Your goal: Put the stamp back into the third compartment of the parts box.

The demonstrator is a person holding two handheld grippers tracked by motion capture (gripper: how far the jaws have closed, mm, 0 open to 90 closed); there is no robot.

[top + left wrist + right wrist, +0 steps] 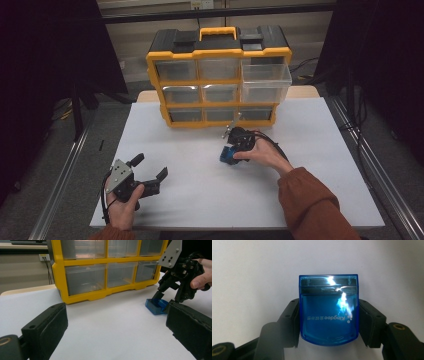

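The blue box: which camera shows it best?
The right gripper view: the blue box sits large between the right tool's jaws, lettering readable. The left gripper view shows it small and side-on; the high view shows a speck under the hand.

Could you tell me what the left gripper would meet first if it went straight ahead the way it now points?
Probably the yellow organizer: the left gripper points over bare white table toward its lower drawers. The blue box lies off to the side, though depth is uncertain.

1 blue box [328, 312], 1 organizer [218, 75], 2 grippers [147, 175]

"kingdee", upside down, on the blue box [328, 310].
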